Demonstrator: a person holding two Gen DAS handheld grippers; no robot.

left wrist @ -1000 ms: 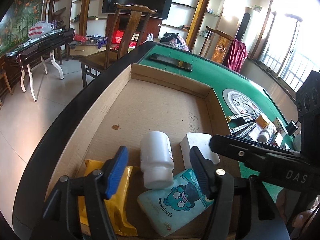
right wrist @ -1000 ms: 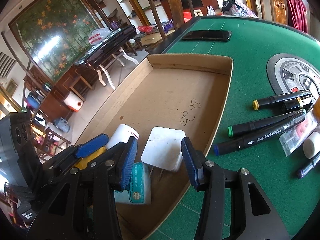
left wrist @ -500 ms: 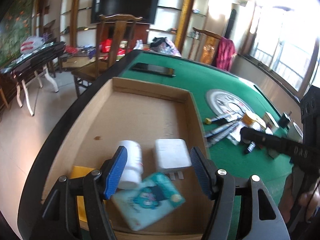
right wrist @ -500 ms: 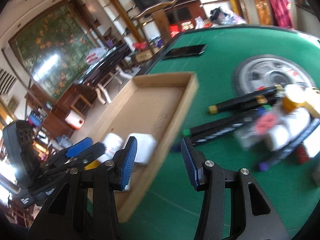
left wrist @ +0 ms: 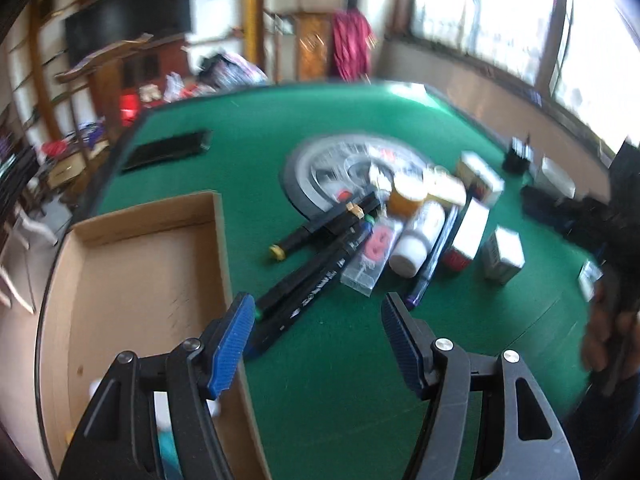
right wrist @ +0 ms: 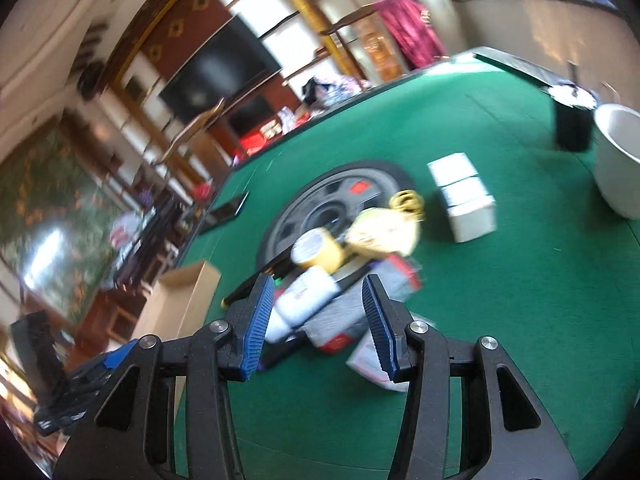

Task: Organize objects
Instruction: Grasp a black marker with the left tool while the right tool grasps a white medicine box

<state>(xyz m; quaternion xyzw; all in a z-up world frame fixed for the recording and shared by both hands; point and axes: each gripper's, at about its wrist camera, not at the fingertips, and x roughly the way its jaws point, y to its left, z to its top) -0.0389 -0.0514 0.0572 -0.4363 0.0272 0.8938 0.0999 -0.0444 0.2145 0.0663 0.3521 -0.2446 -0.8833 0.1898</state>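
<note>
Lying on green felt point(left wrist: 340, 380) just right of box point(left wrist: 132, 280): clutter pile w/ black markers point(left wrist: 320, 276), white bottle point(left wrist: 418, 236), orange-capped bottle point(left wrist: 406, 200), small cartons point(left wrist: 468, 236). Pile partly overlaps grey disc point(left wrist: 316, 172) at table centre. Phone point(left wrist: 168, 150) farther back, well apart. Left gripper point(left wrist: 316, 332) over felt beside box wall, jaws apart, nothing btwn. Right gripper point(right wrist: 320, 320) above pile, jaws apart, empty; white bottle point(right wrist: 304, 300) seen thru gap. White bowl point(right wrist: 620, 160) at far right edge. Frames blurred.

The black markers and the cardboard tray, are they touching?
Cannot tell. In the left wrist view the black markers run up to the cardboard tray, but the left gripper's finger hides where they would meet.
</note>
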